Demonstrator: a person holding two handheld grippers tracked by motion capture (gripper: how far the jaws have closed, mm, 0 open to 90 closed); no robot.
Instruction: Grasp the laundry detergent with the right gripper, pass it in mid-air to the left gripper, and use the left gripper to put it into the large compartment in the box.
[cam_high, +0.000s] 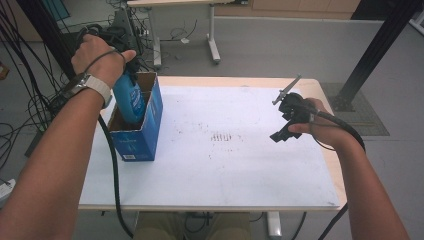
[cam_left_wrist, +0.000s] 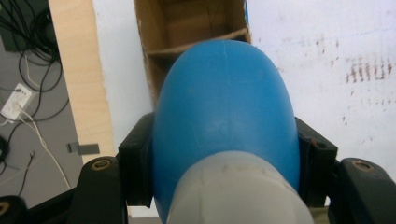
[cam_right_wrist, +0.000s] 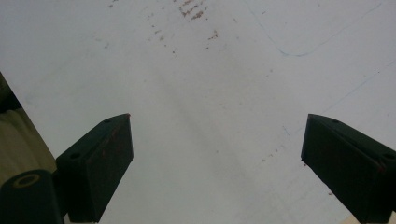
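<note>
**Blue bottle held over a cardboard box at a lab table**

A white-topped table (cam_high: 215, 165) with pale wooden edges stands on a grey floor, cables tangled at the far left and a second desk behind. At its left edge, a blue bottle (cam_high: 129, 100) with a grey neck hangs bottom-down in the mouth of an open blue cardboard box (cam_high: 142, 135), its lower end already between the box walls. The left tongs (cam_left_wrist: 224, 154) are clenched on the bottle, one black pad pressed to each side of its rounded body; beyond the bottle's base, the left gripper view shows the brown inside of the box and a cardboard divider (cam_left_wrist: 196, 44) across it. The bottle carries a label with white print, and the box a small printed panel near its bottom corner; both are too small to read. The rest of the table lies open, marked by faint reddish scuffs (cam_high: 222, 136) near the middle. The right tongs (cam_high: 286, 131) hover released over the bare top near the right edge, jaws spread wide, well apart from bottle and box.
</note>
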